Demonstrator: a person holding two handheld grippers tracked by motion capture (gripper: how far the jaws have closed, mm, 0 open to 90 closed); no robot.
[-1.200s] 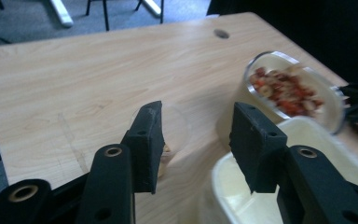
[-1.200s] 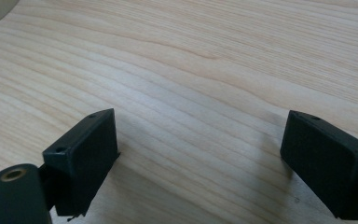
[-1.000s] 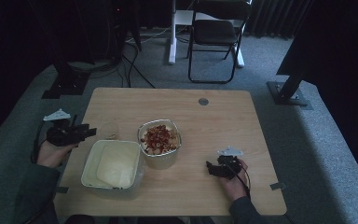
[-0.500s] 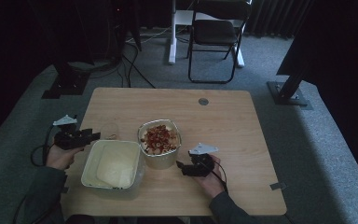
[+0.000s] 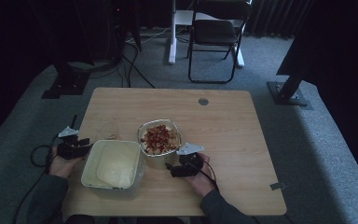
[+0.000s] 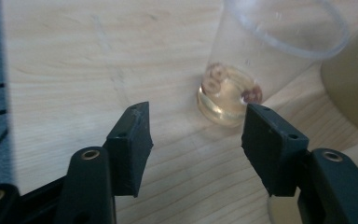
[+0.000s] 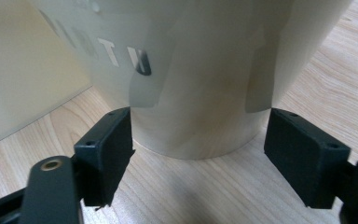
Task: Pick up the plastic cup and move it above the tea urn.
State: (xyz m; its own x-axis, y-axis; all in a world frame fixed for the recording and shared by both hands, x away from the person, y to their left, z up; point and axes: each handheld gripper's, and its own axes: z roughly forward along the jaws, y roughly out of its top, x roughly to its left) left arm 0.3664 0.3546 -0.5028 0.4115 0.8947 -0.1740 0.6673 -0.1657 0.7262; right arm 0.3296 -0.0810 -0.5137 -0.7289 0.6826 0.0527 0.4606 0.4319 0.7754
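The left gripper (image 5: 77,148) sits low at the bench's (image 5: 242,140) left edge, held in the person's left hand (image 5: 64,165), just left of a pale rectangular tub (image 5: 113,164) that stands near the front-left corner. In the left gripper view its fingers (image 6: 129,140) are spread, having just been opening, and nothing lies between them. A clear plastic cup (image 6: 261,60) stands just beyond the fingertips, closer to the finger on the right of that view, with a few cereal rings and a little liquid at its bottom. In the high view the cup (image 5: 109,130) stands behind the tub's rear-left corner, close to it; whether they touch cannot be told.

The right gripper (image 5: 179,168) lies towards the front edge, near the bench's middle, in the person's right hand (image 5: 200,175), pointing at a round container (image 5: 160,139) filled with reddish and pale cereal pieces. That container stands just right of the tub's rear part. In the right gripper view the fingers (image 7: 107,149) are spread wide, having just been opening, and they flank the container's pale wall (image 7: 200,84) near its base without pressing on it: a gap shows on each side. The tub's wall (image 7: 23,70) rises at that view's left. A small round disc (image 5: 203,101) lies well apart, near the rear edge.
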